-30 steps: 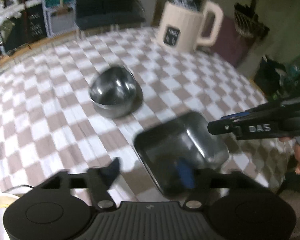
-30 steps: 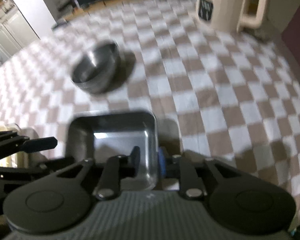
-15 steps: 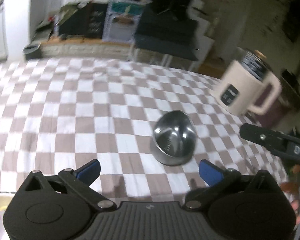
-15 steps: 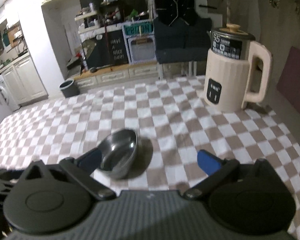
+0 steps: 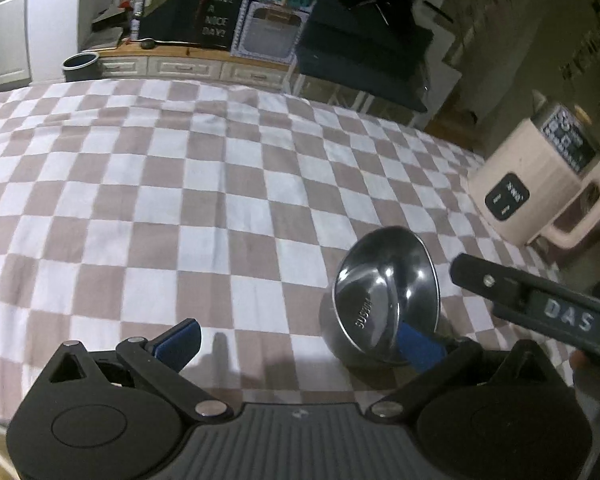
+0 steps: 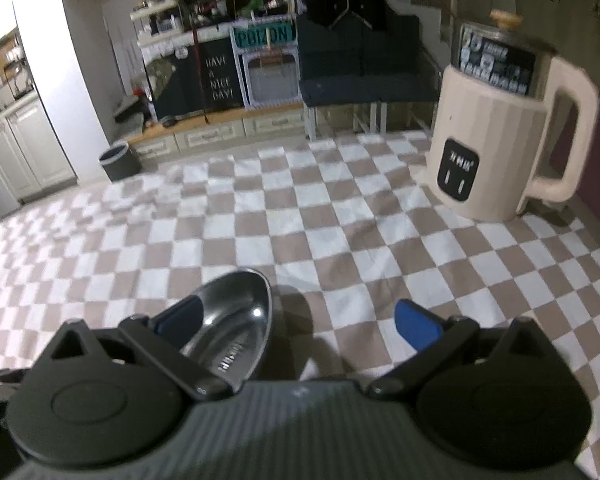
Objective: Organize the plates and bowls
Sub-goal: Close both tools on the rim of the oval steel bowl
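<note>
A round steel bowl (image 5: 380, 300) sits alone on the checked tablecloth (image 5: 180, 200). My left gripper (image 5: 300, 342) is open wide with nothing between its blue pads. Its right pad (image 5: 418, 346) overlaps the bowl's near rim in the picture, and I cannot tell whether it touches. A black finger of my right gripper (image 5: 540, 308) reaches in from the right, just beside the bowl. In the right wrist view the right gripper (image 6: 298, 322) is open wide too. There the bowl (image 6: 236, 316) lies partly behind its left pad (image 6: 180, 316), with bare cloth between the pads.
A beige electric jug (image 6: 496, 140) with a handle stands at the table's far right, also seen in the left wrist view as the jug (image 5: 536, 192). Beyond the far table edge are a dark sofa (image 6: 360, 68), low drawers and a grey bin (image 6: 118, 160).
Both grippers have opened wide; the right one let go of the square steel tray's rim. The tray has dropped out of both views, which have lifted and swung toward the bowl.
</note>
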### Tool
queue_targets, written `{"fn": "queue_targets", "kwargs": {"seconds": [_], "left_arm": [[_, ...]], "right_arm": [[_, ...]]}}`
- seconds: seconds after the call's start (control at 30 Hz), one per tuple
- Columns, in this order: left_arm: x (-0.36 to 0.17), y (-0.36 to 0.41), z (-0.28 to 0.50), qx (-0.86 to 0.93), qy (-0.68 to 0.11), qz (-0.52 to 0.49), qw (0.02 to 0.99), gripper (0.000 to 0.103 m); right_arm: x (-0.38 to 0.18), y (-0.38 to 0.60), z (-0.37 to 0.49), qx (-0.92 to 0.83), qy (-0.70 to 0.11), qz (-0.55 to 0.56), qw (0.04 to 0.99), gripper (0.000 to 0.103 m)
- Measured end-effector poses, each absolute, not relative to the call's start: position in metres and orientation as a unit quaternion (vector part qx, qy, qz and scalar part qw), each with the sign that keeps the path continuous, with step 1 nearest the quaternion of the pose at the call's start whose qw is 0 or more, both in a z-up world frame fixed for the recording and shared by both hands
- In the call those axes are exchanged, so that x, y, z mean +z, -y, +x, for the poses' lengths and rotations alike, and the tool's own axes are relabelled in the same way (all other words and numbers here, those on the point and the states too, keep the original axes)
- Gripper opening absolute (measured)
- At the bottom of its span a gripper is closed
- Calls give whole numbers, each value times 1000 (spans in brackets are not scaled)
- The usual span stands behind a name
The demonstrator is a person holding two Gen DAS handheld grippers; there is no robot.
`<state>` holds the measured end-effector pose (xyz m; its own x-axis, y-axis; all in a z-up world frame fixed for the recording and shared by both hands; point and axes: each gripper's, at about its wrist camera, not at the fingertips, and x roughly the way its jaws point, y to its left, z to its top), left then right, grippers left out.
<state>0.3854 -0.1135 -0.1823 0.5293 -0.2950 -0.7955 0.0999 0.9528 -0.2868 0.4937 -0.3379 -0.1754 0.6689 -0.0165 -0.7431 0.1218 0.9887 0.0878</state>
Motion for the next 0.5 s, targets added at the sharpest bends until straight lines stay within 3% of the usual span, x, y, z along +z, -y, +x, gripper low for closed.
{"fn": "queue_targets", "kwargs": {"seconds": [0.5], "left_arm": [[-196,113,395,-123,-456,4,881,103]], "right_arm": [[-204,334,522,-81,-424,57,900,103]]}}
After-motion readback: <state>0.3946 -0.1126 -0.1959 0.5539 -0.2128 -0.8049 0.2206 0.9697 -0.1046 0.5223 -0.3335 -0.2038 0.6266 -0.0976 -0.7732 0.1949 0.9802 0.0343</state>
